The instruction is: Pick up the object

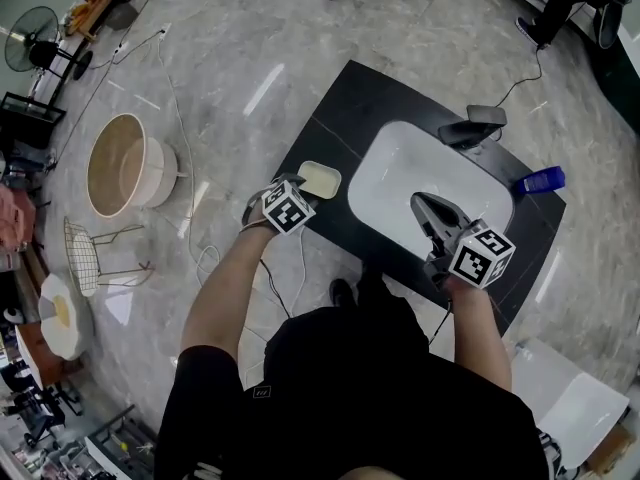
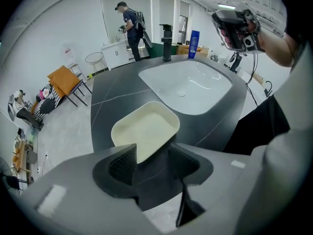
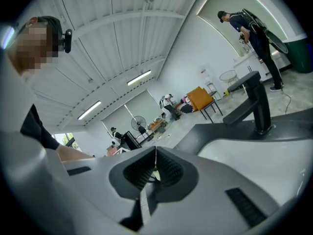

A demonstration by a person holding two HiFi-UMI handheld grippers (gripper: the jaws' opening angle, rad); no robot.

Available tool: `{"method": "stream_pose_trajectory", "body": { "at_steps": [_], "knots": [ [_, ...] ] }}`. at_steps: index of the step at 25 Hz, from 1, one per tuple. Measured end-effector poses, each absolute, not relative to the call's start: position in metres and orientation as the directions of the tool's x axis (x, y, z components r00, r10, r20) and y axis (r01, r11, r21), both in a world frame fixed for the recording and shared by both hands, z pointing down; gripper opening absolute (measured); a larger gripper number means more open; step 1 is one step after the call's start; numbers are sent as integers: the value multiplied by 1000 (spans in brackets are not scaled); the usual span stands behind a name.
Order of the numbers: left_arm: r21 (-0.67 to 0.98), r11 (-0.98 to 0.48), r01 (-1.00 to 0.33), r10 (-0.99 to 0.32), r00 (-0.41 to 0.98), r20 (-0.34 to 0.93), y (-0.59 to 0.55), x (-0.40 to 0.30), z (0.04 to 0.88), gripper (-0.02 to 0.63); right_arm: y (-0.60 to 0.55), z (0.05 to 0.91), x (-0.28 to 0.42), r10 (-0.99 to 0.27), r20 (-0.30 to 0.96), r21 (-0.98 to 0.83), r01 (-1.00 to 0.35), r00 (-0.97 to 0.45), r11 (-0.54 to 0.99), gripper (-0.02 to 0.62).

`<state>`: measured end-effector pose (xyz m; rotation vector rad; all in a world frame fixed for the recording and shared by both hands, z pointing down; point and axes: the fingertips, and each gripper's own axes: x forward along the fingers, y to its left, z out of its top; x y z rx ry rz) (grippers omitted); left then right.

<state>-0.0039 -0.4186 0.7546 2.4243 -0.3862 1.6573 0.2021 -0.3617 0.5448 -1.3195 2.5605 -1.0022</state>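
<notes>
Looking down in the head view: cream rounded-rectangle plastic dish [image 1: 320, 179] sits on the dark tabletop [image 1: 345, 98] beside the white sink basin [image 1: 410, 168]. The left gripper [image 1: 293, 184] is right at it, forearm stretched forward; the right gripper [image 1: 428, 213] hangs over the basin, farther off.

Left gripper view: fingers [image 2: 122, 164] spread apart, the dish's near end at the mouth of the gap, long axis running away ahead.

Right gripper view: fingers pressed together, holding nothing, tilted upward.
</notes>
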Motion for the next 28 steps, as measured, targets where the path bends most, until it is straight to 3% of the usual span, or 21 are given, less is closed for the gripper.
{"method": "stream_pose_trajectory", "body": {
  "at_steps": [5,9,18,28],
  "knots": [
    [25,-953,-301,-73,309,948,-416,-2,765,215,-365,546,203,-751,200,-593,-688,-630,419,12],
    [68,-942,-329,-38,306,951,-412,0,766,176,-365,546,204,-747,199,-595,-684,-635,423,12],
    [48,-943,-328,-45,271,962,-400,0,763,32,-370,537,192,-710,182,-598,-650,-680,469,12],
    [127,-858,-498,-98,402,910,-392,-13,713,23,-382,533,164,-633,162,-605,-583,-757,542,12]
  ]
}}
